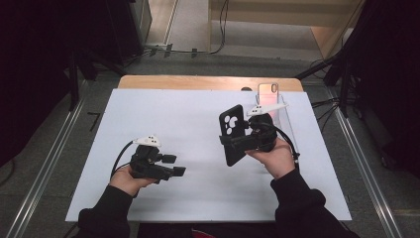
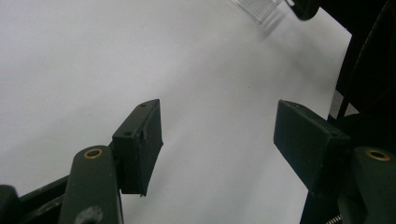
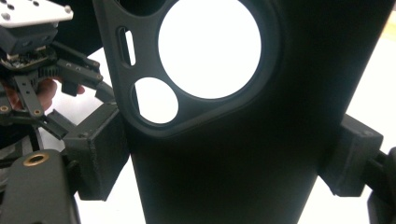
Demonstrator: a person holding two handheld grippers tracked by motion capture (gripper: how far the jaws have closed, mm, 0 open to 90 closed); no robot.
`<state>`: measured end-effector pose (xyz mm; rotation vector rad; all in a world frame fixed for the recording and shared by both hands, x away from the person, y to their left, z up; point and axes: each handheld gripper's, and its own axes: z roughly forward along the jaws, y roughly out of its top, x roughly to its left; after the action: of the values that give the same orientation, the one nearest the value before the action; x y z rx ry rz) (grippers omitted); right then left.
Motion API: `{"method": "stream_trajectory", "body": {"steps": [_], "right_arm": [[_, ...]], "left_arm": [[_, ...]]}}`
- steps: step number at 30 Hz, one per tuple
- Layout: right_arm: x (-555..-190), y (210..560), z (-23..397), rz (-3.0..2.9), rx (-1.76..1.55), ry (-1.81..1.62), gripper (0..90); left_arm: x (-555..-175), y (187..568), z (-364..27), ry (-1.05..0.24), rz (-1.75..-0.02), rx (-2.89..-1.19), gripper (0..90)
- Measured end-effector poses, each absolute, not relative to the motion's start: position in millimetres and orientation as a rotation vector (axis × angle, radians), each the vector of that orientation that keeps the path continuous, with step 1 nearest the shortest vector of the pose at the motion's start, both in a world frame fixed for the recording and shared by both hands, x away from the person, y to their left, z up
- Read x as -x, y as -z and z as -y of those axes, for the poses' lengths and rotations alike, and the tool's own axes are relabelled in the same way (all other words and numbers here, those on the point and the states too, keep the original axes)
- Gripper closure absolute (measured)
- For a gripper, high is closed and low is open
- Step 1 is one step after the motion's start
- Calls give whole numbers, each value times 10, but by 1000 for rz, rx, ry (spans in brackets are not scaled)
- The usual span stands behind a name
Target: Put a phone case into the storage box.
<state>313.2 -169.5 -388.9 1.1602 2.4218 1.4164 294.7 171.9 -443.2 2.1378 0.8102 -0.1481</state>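
The right gripper [image 1: 232,141] has the black phone case [image 1: 232,134] clamped across its width, and it holds it upright above the white table cover [image 1: 163,119], right of centre in the high view. The camera cut-outs sit at the case's upper end. In the right gripper view the case [image 3: 243,154] fills the space between the two jaws, with each pad pressed flat against one long edge; the big round opening and a smaller one beside it let the bright table shine through.

Over on the left, the left gripper [image 1: 177,165] is low over the cover with its jaws standing apart and nothing between them. The left gripper view confirms it, with two black pads [image 2: 145,142] and bare white surface in the gap.

At the far right edge of the table a phone [image 1: 268,92] with a pinkish back stands upright in what looks like a clear stand [image 1: 285,116], though the plastic is hard to make out from here. The case is well apart from the left gripper and nearer to that phone.
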Motion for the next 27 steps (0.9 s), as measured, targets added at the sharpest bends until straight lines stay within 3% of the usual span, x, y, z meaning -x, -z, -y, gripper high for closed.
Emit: {"method": "stream_trajectory", "body": {"steps": [27], "right_arm": [[-3267,3592,2383,-2110,-1386,-1399,136]], "left_arm": [[-2852,4523,-1908,110,-903,-2114,325]]}}
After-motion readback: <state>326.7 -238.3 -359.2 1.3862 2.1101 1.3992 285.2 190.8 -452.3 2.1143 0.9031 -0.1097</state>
